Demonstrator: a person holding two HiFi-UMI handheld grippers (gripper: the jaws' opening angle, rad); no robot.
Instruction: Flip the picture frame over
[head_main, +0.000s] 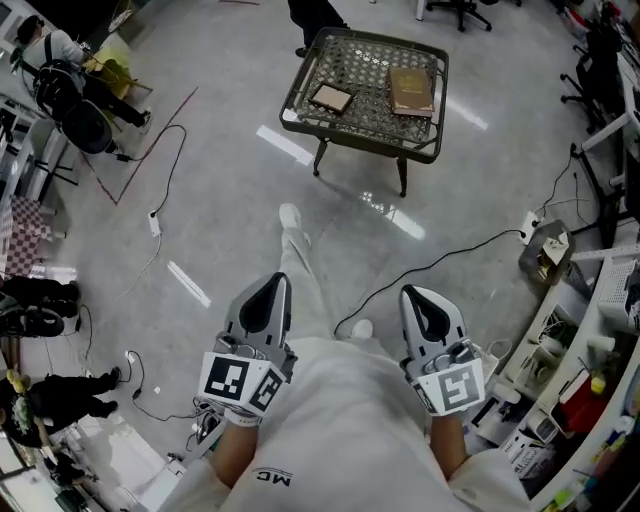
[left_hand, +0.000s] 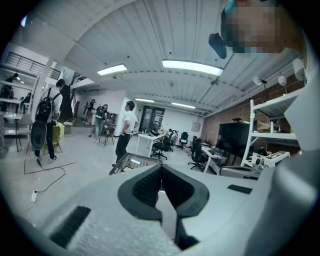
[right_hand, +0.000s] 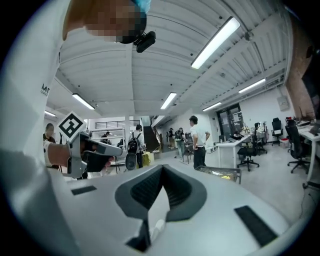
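A small brown picture frame (head_main: 331, 97) lies flat on the left part of a dark wicker table (head_main: 300, 110), far ahead of me. Beside it, on the table's right, lies a larger brown flat item (head_main: 411, 90), a book or a second frame. I hold both grippers close to my body, well short of the table. My left gripper (head_main: 264, 305) is shut with nothing in it, its pads meeting at the tip (left_hand: 160, 168). The right gripper (head_main: 430, 312) is shut and empty too (right_hand: 161, 169). Only the table's edge (left_hand: 131, 161) shows past the left jaws.
Cables (head_main: 440, 262) run over the grey floor between me and the table. Cluttered desks and shelves (head_main: 590, 370) line the right side. Bags and gear (head_main: 40, 320) sit at the left. People (left_hand: 127, 130) stand beyond the table, and office chairs (left_hand: 195, 150) are farther back.
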